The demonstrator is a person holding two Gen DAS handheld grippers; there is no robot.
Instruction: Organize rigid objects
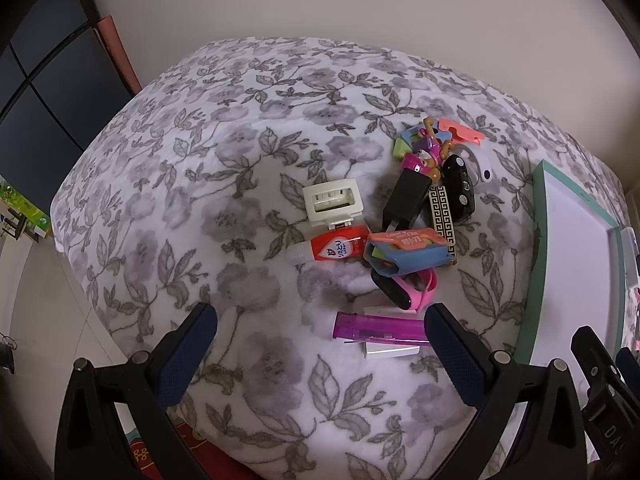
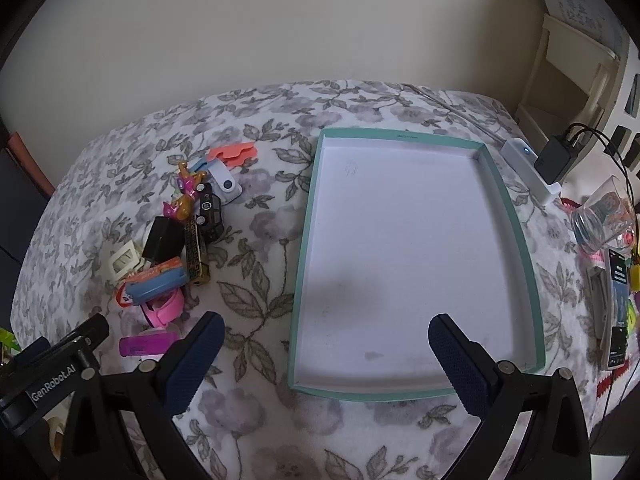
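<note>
The left tool (image 1: 320, 344) hangs spread wide over a surface covered in a grey floral cloth (image 1: 224, 184), with nothing between its fingers. Just ahead of it, near its right finger, a purple lighter (image 1: 376, 327) lies across a small white block (image 1: 394, 350). Beyond these sits a loose heap of small things: a pink wristband with a black face (image 1: 404, 290), a blue and orange case (image 1: 408, 252), a red glue tube (image 1: 332, 247), a cream plastic socket piece (image 1: 333, 199), a black charger (image 1: 406, 199), a black and gold patterned bar (image 1: 442, 216), a black car key (image 1: 460, 186), a pink and gold toy figure (image 1: 424, 156) and a coral plastic tab (image 1: 460, 131). The right tool (image 2: 326, 352) is likewise wide open and holds nothing; it hovers over the near end of a shallow tray with a teal rim (image 2: 306, 240) and a bare white floor. The heap lies left of the tray, apart from it. To the tray's right stand a white power strip (image 2: 528, 168) with a black adapter (image 2: 558, 158) and a clear glass jar (image 2: 604, 216).
</note>
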